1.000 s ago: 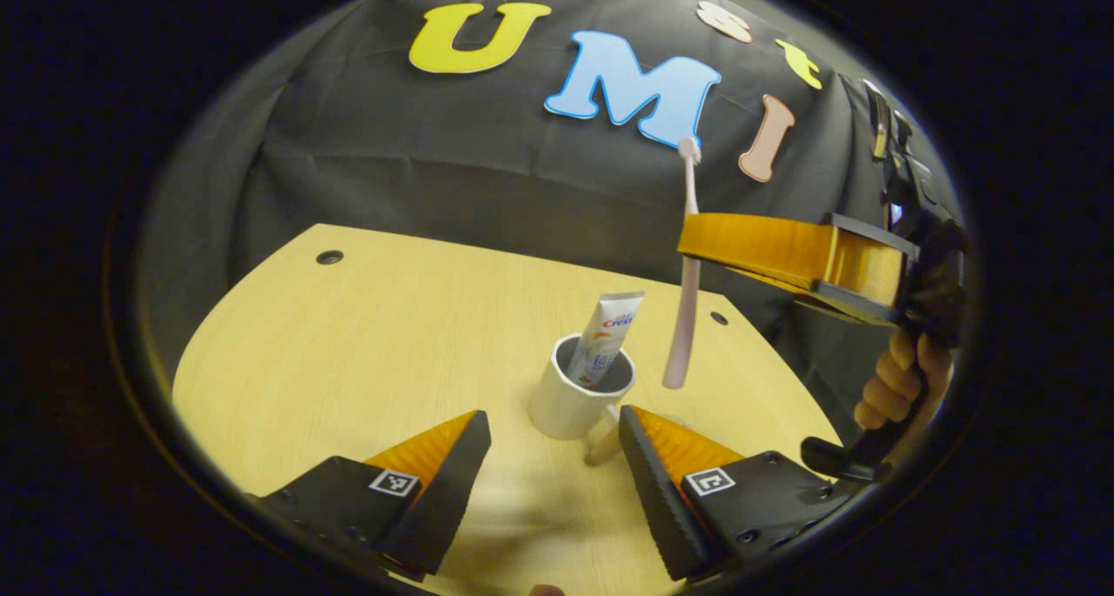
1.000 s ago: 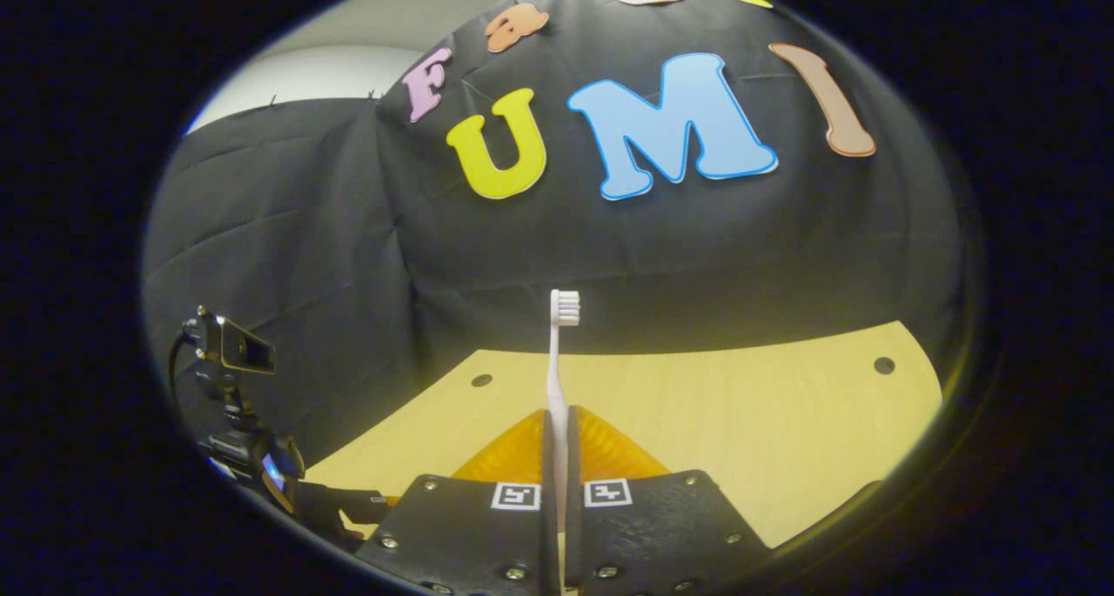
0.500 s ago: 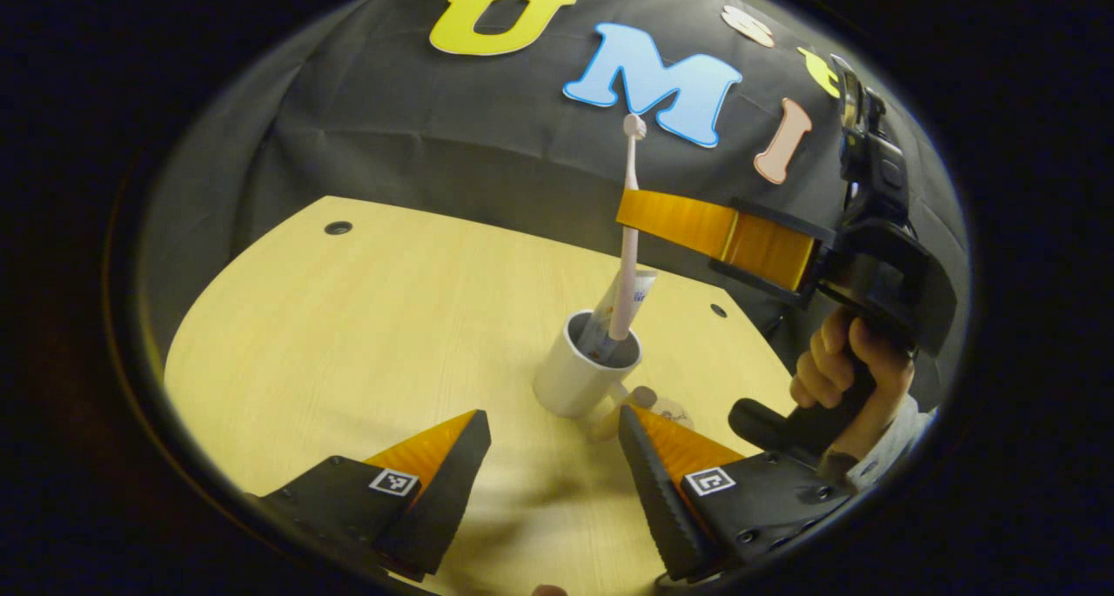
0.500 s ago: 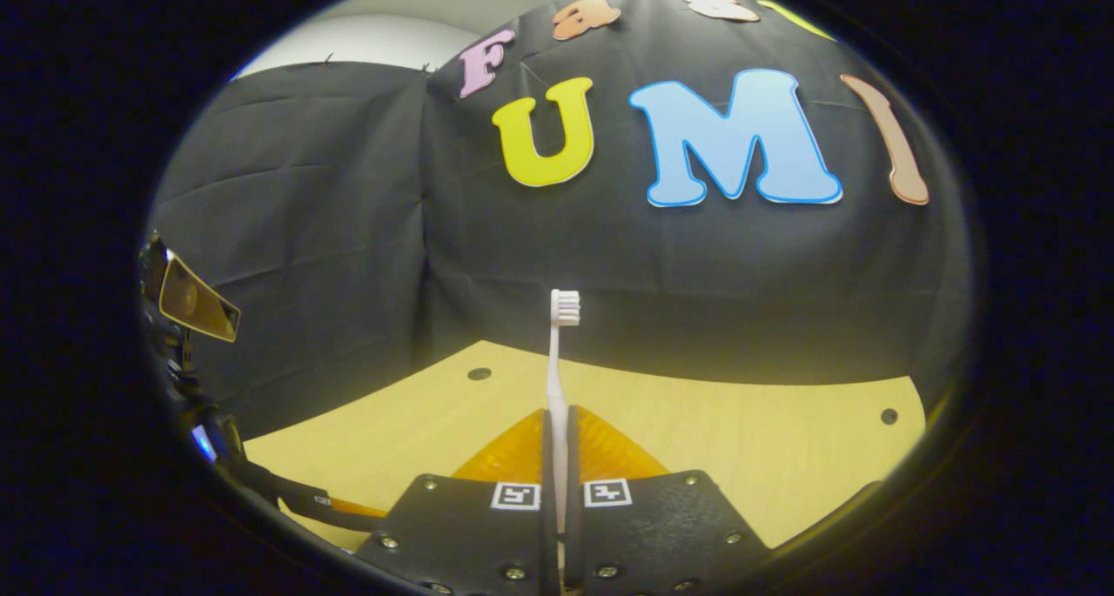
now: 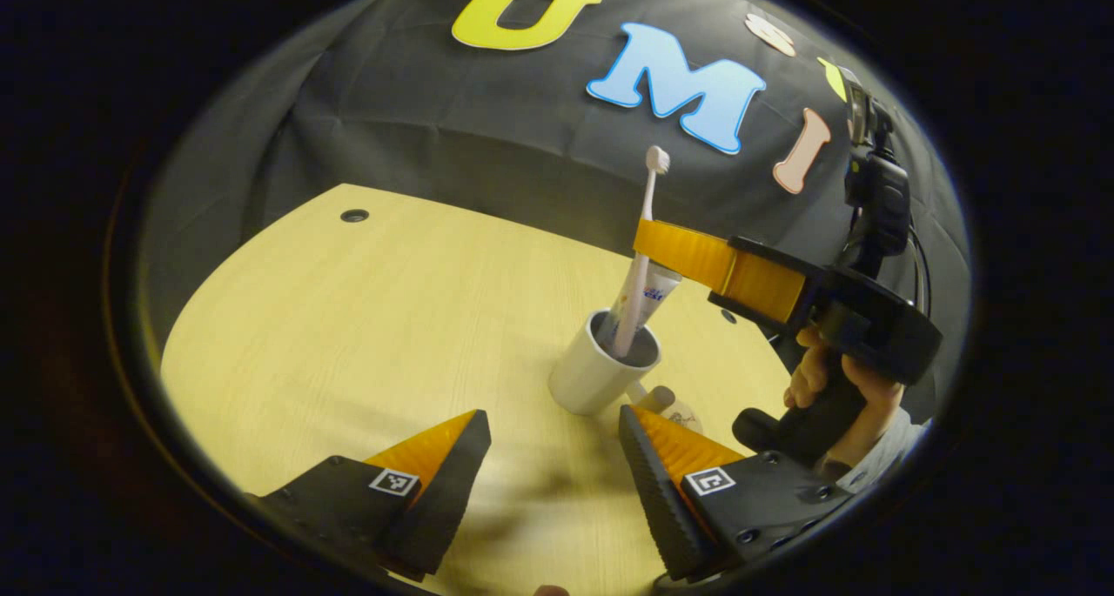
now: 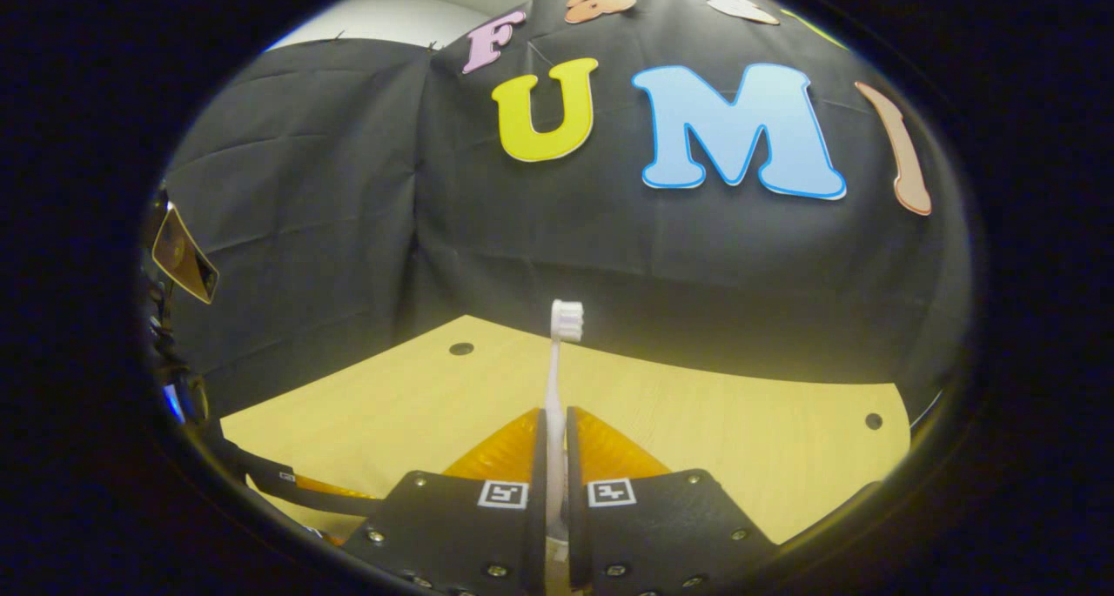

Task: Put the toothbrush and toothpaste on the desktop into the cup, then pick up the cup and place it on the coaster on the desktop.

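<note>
While the table (image 5: pixel 348 318) spreads wide ahead of the left gripper (image 5: pixel 553 457), its jaws stand far apart and empty, the white cup (image 5: pixel 596 374) just beyond them. Right gripper (image 6: pixel 554 465) jaws are clamped on the upright toothbrush (image 6: pixel 557 361), its lower end inside the cup beside the toothpaste (image 5: pixel 654 287).

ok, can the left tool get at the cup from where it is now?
Probably yes. The left tool is open, with bare desktop between it and the white cup. The right tool holds the toothbrush above the rim, not blocking the side.
</note>
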Tool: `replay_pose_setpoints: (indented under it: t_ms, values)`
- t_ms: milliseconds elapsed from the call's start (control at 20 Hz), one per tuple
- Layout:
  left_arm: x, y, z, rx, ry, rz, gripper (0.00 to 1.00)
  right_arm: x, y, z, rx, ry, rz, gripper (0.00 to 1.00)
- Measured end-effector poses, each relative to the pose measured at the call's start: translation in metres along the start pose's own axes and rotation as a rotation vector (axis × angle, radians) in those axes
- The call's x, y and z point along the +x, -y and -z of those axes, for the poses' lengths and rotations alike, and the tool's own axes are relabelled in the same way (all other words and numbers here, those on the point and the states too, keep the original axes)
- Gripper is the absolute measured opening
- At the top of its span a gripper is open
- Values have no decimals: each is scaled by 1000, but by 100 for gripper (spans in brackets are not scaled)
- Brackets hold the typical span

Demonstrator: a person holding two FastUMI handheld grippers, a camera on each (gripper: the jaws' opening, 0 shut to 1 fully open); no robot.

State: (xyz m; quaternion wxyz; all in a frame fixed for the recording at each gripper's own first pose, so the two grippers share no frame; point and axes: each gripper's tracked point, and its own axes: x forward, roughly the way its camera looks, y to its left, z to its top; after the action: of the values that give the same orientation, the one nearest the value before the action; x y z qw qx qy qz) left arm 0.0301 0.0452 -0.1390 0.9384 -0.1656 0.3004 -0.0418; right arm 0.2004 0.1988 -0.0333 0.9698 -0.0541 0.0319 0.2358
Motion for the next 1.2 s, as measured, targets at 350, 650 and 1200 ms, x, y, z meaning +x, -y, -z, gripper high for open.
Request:
replay_pose_setpoints:
  t_ms: [350, 650, 1200]
  values:
    - [2, 7, 0, 6, 1, 8, 95, -11, 8, -4, 35, -3, 18, 59]
    - [3, 24, -3, 15, 9, 22, 95, -31, 22, -13, 64, 24, 64, 58]
    - [19, 69, 12, 26, -23, 51, 95, -93, 64, -10, 100, 53, 159, 57]
